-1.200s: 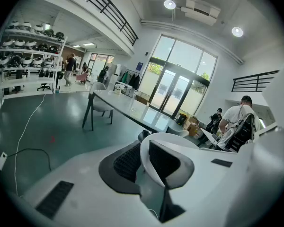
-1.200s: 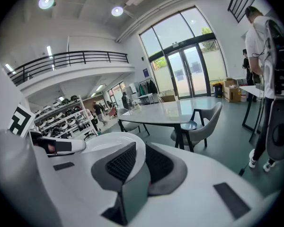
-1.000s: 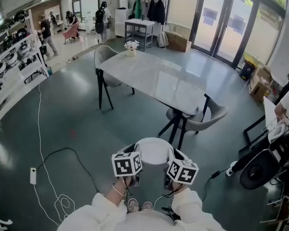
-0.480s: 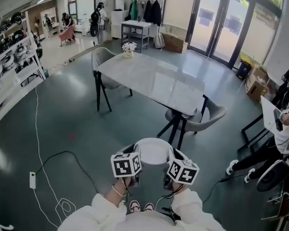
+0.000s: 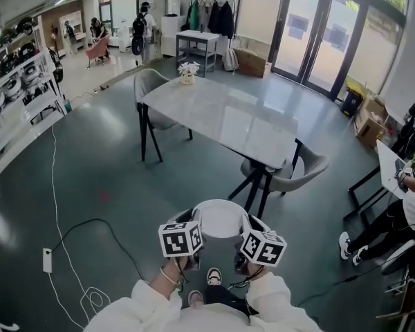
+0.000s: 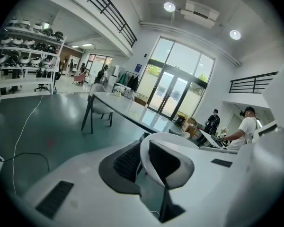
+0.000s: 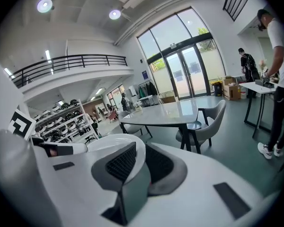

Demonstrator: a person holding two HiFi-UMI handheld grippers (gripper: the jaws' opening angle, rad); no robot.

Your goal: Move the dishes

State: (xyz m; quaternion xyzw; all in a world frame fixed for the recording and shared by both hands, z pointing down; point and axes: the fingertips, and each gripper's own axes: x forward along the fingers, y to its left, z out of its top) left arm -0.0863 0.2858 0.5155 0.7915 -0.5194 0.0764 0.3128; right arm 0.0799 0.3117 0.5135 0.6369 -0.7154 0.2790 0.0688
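A white bowl (image 5: 220, 220) hangs over the floor in front of me, held by its rim from both sides. My left gripper (image 5: 198, 223) pinches the left rim and my right gripper (image 5: 245, 224) pinches the right rim. In the left gripper view the white rim (image 6: 152, 143) passes between the dark pads (image 6: 128, 161) of the left gripper (image 6: 146, 163). The right gripper view shows the rim (image 7: 114, 143) clamped in the right gripper (image 7: 138, 165). A long grey table (image 5: 221, 116) stands ahead, beyond the bowl.
A small flower pot (image 5: 187, 70) sits on the table's far end. Grey chairs stand at the far left (image 5: 151, 83) and near right (image 5: 290, 173) of it. A cable (image 5: 66, 237) trails over the floor on the left. A person (image 5: 404, 203) is at the right edge.
The bowl stays held between both grippers. One of my shoes has come forward under the bowl. The person at the right edge has shifted.
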